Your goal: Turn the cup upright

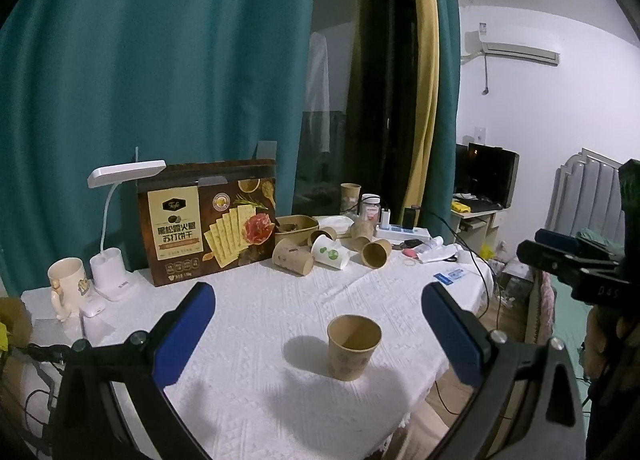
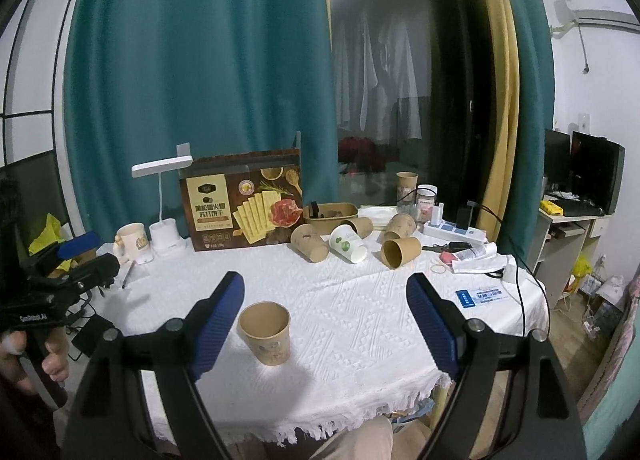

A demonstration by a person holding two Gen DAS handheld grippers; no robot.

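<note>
A brown paper cup (image 1: 352, 346) stands upright, mouth up, on the white tablecloth (image 1: 260, 300) near the front edge. It also shows in the right wrist view (image 2: 267, 332). My left gripper (image 1: 318, 302) is open and empty, its blue pads wide apart, with the cup a little ahead between them. My right gripper (image 2: 325, 294) is open and empty; the cup stands just inside its left pad (image 2: 218, 324), not touching. Each gripper shows at the edge of the other's view, the right one (image 1: 568, 260) and the left one (image 2: 76, 256).
Several paper cups (image 1: 294, 256) (image 2: 394, 252) lie on their sides at the back of the table, one of them white (image 1: 330, 252). A cracker box (image 1: 208, 225), desk lamp (image 1: 116, 219), mug (image 1: 66, 284), bowl (image 1: 296, 225) and power strip (image 1: 404, 234) stand behind.
</note>
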